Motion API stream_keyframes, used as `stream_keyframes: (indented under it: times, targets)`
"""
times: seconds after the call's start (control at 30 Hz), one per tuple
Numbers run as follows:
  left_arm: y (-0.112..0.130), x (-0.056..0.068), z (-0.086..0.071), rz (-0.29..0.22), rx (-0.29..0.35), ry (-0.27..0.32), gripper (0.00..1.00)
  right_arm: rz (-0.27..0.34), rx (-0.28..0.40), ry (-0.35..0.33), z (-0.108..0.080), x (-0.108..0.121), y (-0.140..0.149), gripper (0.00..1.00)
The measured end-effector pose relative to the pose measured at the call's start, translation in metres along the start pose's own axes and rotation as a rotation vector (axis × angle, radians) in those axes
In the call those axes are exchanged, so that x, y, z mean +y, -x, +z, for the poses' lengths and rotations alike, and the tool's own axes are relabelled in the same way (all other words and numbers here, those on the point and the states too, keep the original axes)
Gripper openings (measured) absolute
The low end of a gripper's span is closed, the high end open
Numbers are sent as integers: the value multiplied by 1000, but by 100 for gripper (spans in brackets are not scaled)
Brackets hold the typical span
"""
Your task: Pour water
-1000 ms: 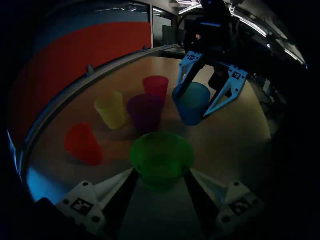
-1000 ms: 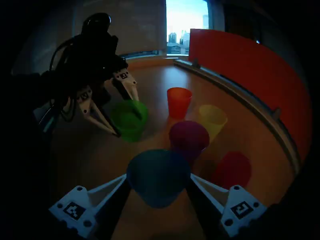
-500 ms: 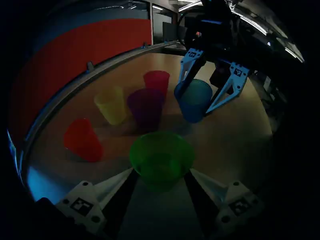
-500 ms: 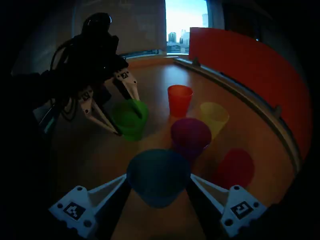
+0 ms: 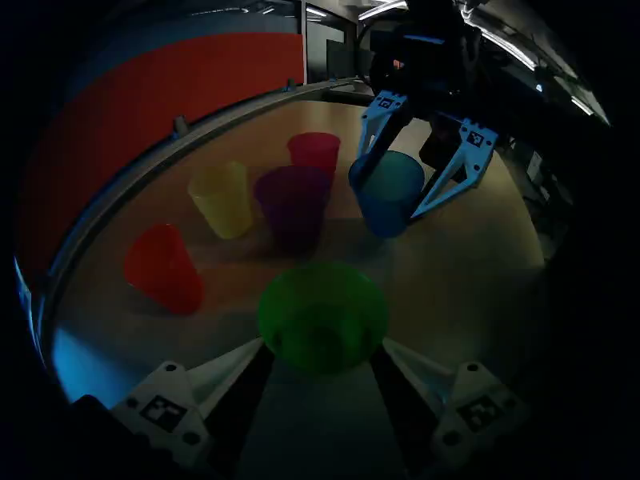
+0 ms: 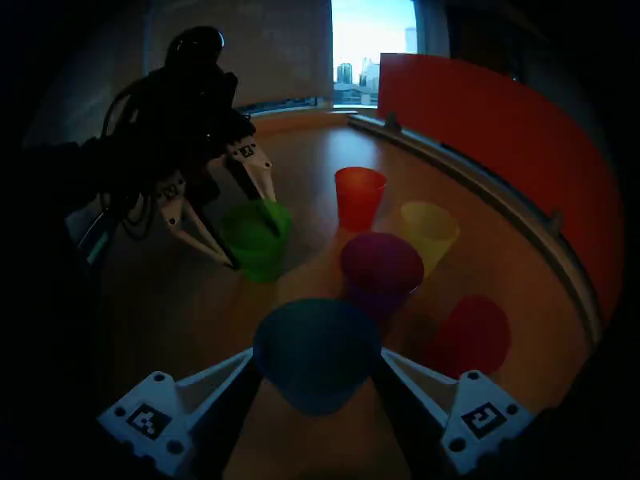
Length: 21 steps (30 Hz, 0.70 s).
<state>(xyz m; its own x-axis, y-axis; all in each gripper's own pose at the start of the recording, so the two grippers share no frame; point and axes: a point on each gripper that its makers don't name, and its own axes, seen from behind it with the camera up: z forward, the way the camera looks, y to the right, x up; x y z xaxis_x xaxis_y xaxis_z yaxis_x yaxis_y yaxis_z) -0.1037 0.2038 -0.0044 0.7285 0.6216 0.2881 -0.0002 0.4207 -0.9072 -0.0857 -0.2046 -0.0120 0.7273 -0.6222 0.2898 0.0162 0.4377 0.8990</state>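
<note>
One green cup (image 5: 323,316), one blue cup (image 6: 317,352).

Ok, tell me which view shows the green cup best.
The left gripper view: the green cup sits close and large in the left gripper, its mouth toward the camera. The right gripper view shows the cup smaller, from the side, farther off.

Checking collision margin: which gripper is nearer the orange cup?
Left. The left gripper, holding the green cup, sits beside the orange cup; the right gripper is farther, beyond the purple cup.
</note>
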Motion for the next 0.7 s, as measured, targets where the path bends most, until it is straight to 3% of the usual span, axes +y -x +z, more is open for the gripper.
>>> stream_keyframes:
  times: [0.3,0.7]
  targets:
    - [5,-1,0,-17,5,0,84,0,1,-5,3,-1,0,90]
    - [15,3,1,1,-27,-3,85,13,-1,-11,12,-4,5,90]
